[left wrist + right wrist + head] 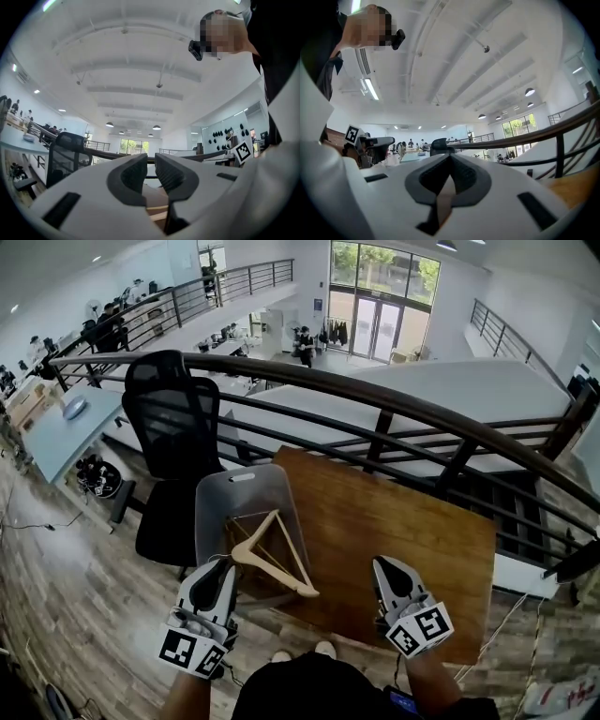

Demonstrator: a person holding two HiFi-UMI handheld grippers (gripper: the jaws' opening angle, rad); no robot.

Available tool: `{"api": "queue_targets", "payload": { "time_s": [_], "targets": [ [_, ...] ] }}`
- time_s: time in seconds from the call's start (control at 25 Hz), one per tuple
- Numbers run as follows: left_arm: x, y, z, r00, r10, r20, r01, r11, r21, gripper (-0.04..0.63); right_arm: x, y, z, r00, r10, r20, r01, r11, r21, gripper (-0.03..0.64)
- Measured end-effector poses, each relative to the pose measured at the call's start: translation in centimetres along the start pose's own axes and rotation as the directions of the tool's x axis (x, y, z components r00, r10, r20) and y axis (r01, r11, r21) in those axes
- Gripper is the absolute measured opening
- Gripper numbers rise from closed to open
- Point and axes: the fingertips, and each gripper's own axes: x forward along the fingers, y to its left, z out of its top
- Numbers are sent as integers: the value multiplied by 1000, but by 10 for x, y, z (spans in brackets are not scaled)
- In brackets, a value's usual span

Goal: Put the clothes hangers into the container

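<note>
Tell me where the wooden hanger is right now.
Head view, left of centre: the wooden hanger rests tilted in the grey container at the table's left edge, just beside the left gripper.

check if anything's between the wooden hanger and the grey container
Nothing visible does. The wooden hanger already sits partly inside the grey container, one corner poking over its rim toward the table, the other beside the left gripper.

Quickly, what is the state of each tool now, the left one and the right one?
Left tool: closed but for a slim gap, holding nothing.
Right tool: closed, holding nothing.
</note>
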Motion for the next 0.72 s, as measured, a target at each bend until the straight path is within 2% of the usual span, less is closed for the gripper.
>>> {"api": "queue_targets", "payload": {
  "time_s": [0.12,0.48,0.72],
  "targets": [
    [-5,4,-3,1000,2,6,-2,999,-44,58,2,5,-5,1000,8,1,-8,1000,11,-8],
    [-17,2,-3,999,43,18,-42,997,-58,58,7,18,-11,998,61,-19,-60,998,36,-8],
    [-21,-3,-10,999,49,-8,-49,996,-69,58,7,19,-16,996,79,-36,-77,996,46,-8]
  ]
}}
